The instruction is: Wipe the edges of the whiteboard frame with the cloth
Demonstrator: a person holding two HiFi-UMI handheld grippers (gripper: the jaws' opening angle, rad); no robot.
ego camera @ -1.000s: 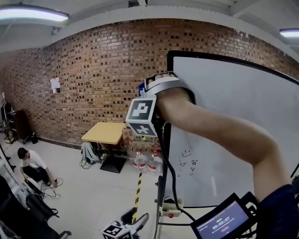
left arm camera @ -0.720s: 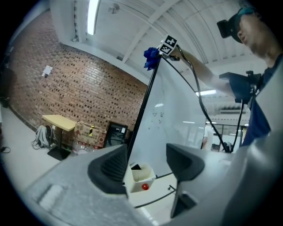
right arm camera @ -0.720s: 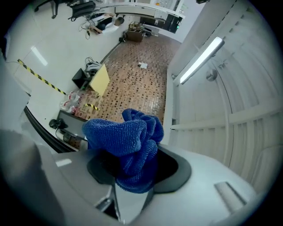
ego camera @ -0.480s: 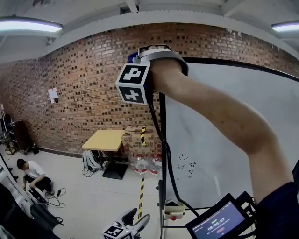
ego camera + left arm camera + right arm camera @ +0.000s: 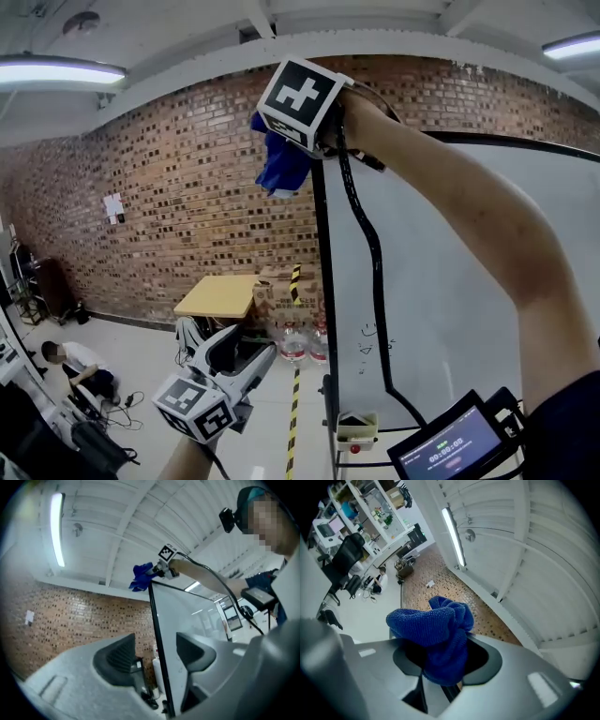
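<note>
Presently the right gripper (image 5: pixel 443 660) is held high at the top left corner of the whiteboard frame (image 5: pixel 320 281), evidently to bring the blue cloth (image 5: pixel 281 167) onto the frame's upper edge. Its jaws are clamped on the bunched cloth, which bulges beyond them; contact with the frame cannot be confirmed. The left gripper (image 5: pixel 239 356) hangs low and near, left of the board, jaws half apart and empty, apparently kept clear.

A yellow-topped table (image 5: pixel 217 296) stands against the brick wall (image 5: pixel 169 216), with what look like large water bottles (image 5: pixel 292 343) beside it at the wall's foot. A paper sheet (image 5: pixel 113 204) is pinned on the wall, and a person (image 5: pixel 77 361) crouches on the floor near it.
</note>
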